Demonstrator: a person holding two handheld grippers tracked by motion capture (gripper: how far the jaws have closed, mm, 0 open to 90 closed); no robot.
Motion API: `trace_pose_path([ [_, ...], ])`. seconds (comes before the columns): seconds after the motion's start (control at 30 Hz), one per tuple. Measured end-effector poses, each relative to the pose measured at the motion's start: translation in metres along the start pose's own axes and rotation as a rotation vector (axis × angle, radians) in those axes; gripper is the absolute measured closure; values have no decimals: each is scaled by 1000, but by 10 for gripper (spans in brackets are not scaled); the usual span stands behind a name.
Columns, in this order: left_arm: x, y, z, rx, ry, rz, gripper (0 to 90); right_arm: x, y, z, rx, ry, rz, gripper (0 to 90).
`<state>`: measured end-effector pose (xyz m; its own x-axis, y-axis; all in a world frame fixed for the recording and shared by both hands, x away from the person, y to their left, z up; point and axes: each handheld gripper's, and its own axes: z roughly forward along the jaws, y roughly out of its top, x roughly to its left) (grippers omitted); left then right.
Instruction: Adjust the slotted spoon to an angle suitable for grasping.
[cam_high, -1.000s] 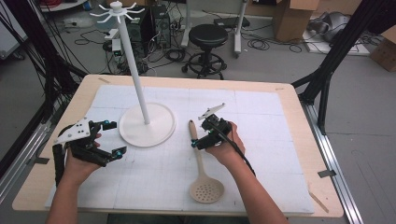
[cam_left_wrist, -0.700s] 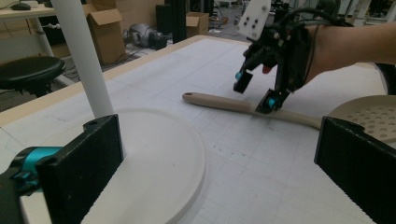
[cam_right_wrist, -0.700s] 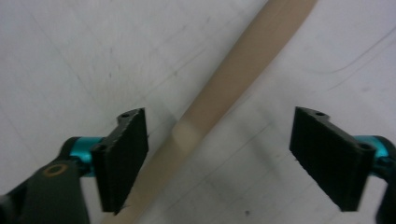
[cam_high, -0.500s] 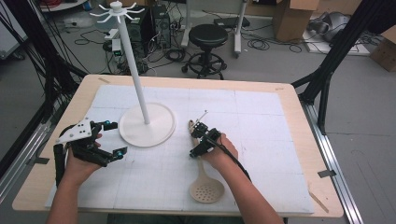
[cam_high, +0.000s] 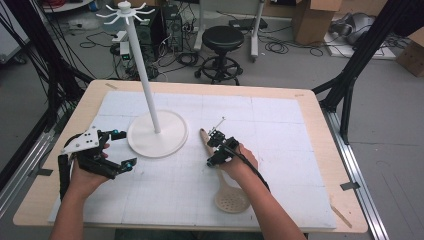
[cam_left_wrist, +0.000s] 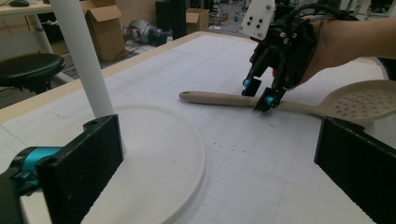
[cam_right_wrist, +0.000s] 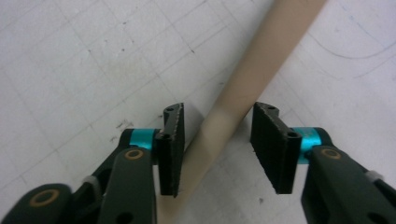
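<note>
A beige slotted spoon lies flat on the white mat, handle pointing away from me. My right gripper points down over the handle. Its jaws have just been closing and now straddle the handle, with a clear gap at the right pad, so the pads do not press on it. The left gripper view shows the same: the right gripper has its tips either side of the spoon. My left gripper rests wide open beside the white stand's base, with nothing between its jaws.
The white stand has a tall pole topped with hooks, on a round base at the mat's left middle. The wooden table edge frames the mat. A stool and cables sit on the floor beyond.
My right gripper sank onto the spoon handle and its jaws narrowed around it. The left hand and the spoon stayed where they were.
</note>
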<state>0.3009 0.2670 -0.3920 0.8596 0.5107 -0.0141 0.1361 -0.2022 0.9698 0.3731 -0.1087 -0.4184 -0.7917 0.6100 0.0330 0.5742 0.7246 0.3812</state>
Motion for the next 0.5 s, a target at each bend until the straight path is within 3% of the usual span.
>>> trace_pose_path([
  [0.2, 0, 0, 0, -1, 0, 0, 16, -1, -2, -3, 21, 0, -10, 645],
  [0.37, 0, 0, -1, -5, 2, -3, 17, -3, -6, -6, 44, 8, -45, 753],
  [0.5, 0, 0, 0, 3, 0, 1, 17, -4, -11, -9, 56, 21, -71, 760],
])
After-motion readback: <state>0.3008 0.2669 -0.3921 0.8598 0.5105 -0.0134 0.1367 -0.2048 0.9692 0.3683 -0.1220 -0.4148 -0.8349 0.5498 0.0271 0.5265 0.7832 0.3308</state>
